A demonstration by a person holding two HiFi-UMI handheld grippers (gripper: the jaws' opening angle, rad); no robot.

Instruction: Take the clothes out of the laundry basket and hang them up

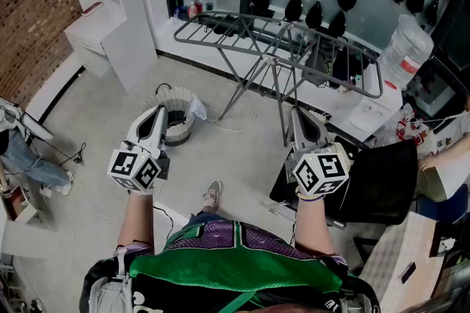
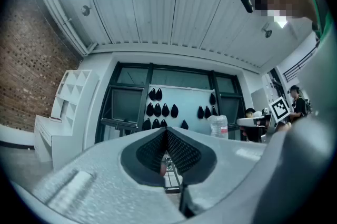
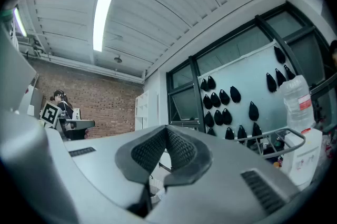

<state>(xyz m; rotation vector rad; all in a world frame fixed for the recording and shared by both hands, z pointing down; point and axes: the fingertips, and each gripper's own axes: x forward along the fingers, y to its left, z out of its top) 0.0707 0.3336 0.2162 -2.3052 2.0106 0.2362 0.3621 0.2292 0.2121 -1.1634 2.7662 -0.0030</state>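
A white laundry basket (image 1: 173,103) with pale clothes (image 1: 195,109) at its rim stands on the floor, just past my left gripper (image 1: 160,110). A grey folding drying rack (image 1: 273,38) stands behind it, with nothing hanging on its bars. My left gripper (image 2: 166,132) is shut and empty, held about level in front of me. To the right, my right gripper (image 1: 297,112) hovers near the rack's legs; its tips (image 3: 167,130) meet with nothing between them.
A white shelf unit (image 1: 103,3) stands at the back left. A large water bottle (image 1: 404,51) and a black chair (image 1: 378,183) are on the right, a person's legs (image 1: 22,157) at the far left. A thin cord (image 1: 228,128) lies on the floor by the rack.
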